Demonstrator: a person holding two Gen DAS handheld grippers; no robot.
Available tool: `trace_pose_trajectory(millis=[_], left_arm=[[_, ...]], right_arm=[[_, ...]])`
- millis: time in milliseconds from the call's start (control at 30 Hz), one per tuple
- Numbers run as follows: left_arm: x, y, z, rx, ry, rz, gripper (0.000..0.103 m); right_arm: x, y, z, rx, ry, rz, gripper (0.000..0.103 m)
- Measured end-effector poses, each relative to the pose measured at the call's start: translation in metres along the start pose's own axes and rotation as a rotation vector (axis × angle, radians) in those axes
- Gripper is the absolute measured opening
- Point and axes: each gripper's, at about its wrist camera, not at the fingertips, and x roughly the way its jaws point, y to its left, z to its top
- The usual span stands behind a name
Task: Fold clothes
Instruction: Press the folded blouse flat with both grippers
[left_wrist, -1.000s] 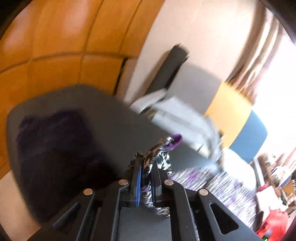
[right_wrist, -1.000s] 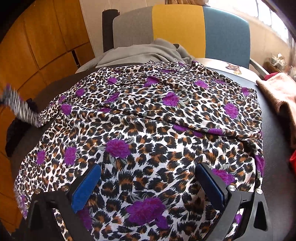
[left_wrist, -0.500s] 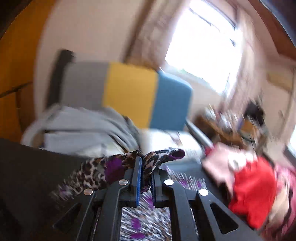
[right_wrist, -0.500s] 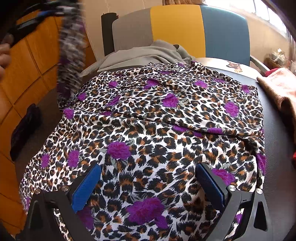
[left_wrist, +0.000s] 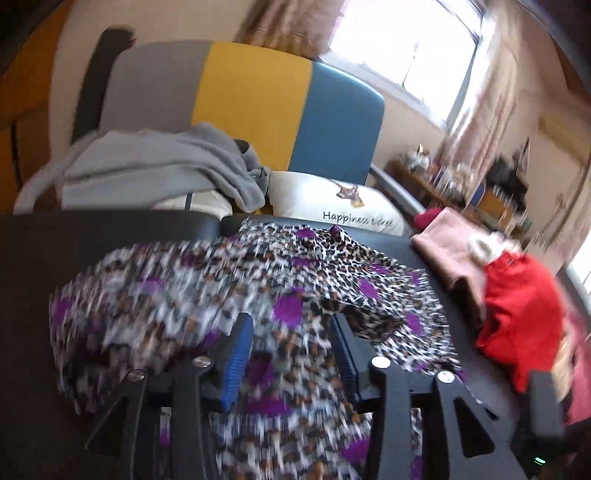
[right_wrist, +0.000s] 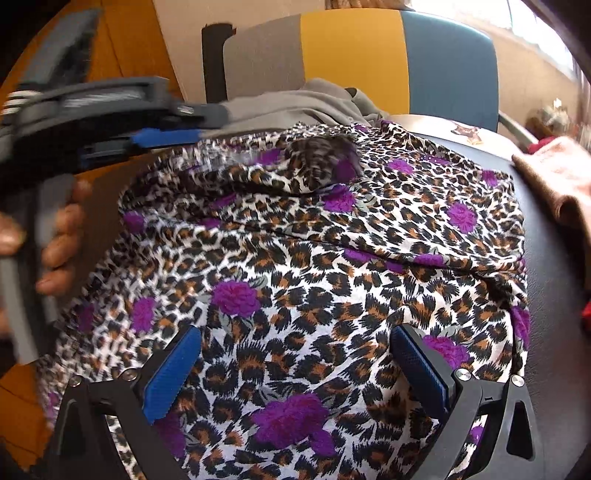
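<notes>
The leopard-print garment (right_wrist: 332, 266) with purple flowers lies spread on the dark table (right_wrist: 554, 280), directly under and in front of both grippers. The left gripper (left_wrist: 291, 343) is opening its jaws at this moment. No cloth is pinched between the blue pads (left_wrist: 236, 354); the fabric lies below and ahead of them, and a flap of it (right_wrist: 321, 162) seems to be dropping onto the far part of the garment, just ahead of this gripper. From the right wrist view, the left gripper (right_wrist: 207, 123) comes in from the left side, held by a hand (right_wrist: 59, 240), and it points across the far edge of the garment.

The right gripper (right_wrist: 295, 365) hangs low over the near part of the garment with its jaws wide apart, holding nothing. The cloth is visible between the fingers, but they do not press on it.

I judge that the step in hand is the release of a side part, probably a sleeve, folded inward over the body. The fold looks loose and wrinkled where it landed. The next move probably calls for flattening this flap, and then for taking another edge. A gray garment (left_wrist: 155, 170) on the chair (left_wrist: 251, 110) behind, a pink cloth (left_wrist: 450, 251) and a red garment (left_wrist: 517, 314) to the right of the left gripper seem to wait for their turn.
</notes>
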Motion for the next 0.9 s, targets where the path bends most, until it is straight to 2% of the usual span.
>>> trace_pose_trajectory(millis=[67, 200, 267, 367, 433, 467, 633, 833, 867, 900], left_arm=[[-0.015, 0.015, -0.02, -0.037, -0.004, 0.007, 0.05], [-0.023, 0.046, -0.066, -0.092, 0.041, 0.057, 0.051], [-0.026, 0.06, -0.081, -0.131, 0.043, 0.05, 0.051], [-0.033, 0.071, -0.085, -0.161, 0.029, 0.011, 0.051], [-0.033, 0.078, -0.088, -0.185, 0.02, -0.026, 0.051], [-0.033, 0.081, -0.089, -0.199, 0.014, -0.044, 0.051], [-0.032, 0.087, -0.09, -0.227, 0.0, -0.083, 0.051], [-0.033, 0.097, -0.093, -0.297, -0.019, -0.15, 0.05], [-0.034, 0.098, -0.094, -0.301, -0.023, -0.149, 0.05], [-0.036, 0.098, -0.095, -0.306, -0.027, -0.148, 0.05]], right_arm=[[0.003, 0.009, 0.001, -0.04, 0.02, -0.051, 0.103], [0.002, 0.006, 0.001, -0.025, 0.021, -0.034, 0.103], [0.001, 0.006, 0.001, -0.025, 0.02, -0.034, 0.103], [0.002, 0.009, 0.004, -0.049, 0.048, -0.046, 0.103], [-0.006, 0.0, 0.013, -0.036, 0.021, -0.033, 0.082], [-0.009, -0.005, 0.017, -0.03, 0.007, -0.027, 0.062], [-0.016, -0.036, 0.061, -0.033, -0.092, -0.077, 0.061], [0.023, -0.041, 0.088, -0.079, -0.04, -0.06, 0.06], [0.028, -0.04, 0.09, -0.085, -0.039, -0.045, 0.057], [0.031, -0.038, 0.091, -0.091, -0.035, -0.032, 0.047]])
